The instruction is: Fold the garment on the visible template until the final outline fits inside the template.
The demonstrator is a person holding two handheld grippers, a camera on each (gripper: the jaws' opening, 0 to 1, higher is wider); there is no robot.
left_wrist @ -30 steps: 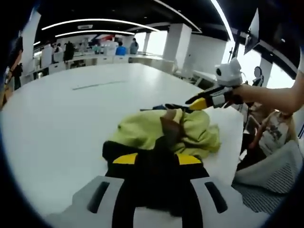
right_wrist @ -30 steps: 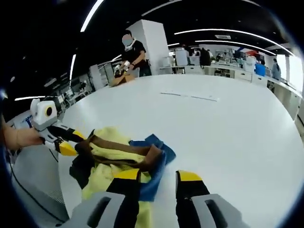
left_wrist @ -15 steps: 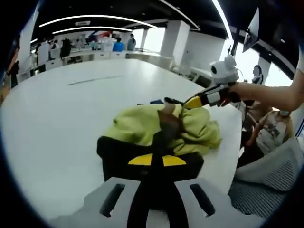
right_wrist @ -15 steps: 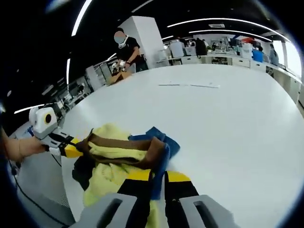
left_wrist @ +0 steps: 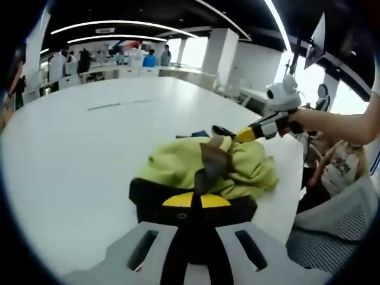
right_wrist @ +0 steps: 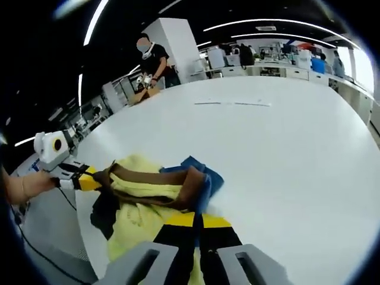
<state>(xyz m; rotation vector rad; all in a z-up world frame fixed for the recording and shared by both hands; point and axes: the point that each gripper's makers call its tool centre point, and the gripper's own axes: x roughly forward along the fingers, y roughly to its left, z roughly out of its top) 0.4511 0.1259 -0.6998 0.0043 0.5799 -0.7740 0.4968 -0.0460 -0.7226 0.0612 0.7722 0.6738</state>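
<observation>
A crumpled garment (left_wrist: pixel 178 160) of yellow-green cloth with brown, black and blue parts lies in a heap near the edge of a white table (left_wrist: pixel 77 154). My left gripper (left_wrist: pixel 196 200) is shut on its black part at the near side. From the right, my right gripper (left_wrist: pixel 237 135) reaches in, held by a hand and pinching the heap's far edge. In the right gripper view the garment (right_wrist: pixel 142 208) lies just ahead, and my right gripper (right_wrist: pixel 198 221) is shut on its brown and blue edge. My left gripper (right_wrist: pixel 89 183) holds the opposite side.
The round white table (right_wrist: pixel 285 154) stretches far beyond the heap, with a thin grey strip (right_wrist: pixel 231 104) lying on it. Its edge runs close behind the garment, where a seated person (left_wrist: pixel 335 166) and a grey chair (left_wrist: pixel 332 219) stand. A person (right_wrist: pixel 151 56) works at the far end.
Both grippers' jaws have gone from apart to shut on the garment. The right gripper took hold of the blue and brown edge, the left the black part. The heap has hardly moved.
</observation>
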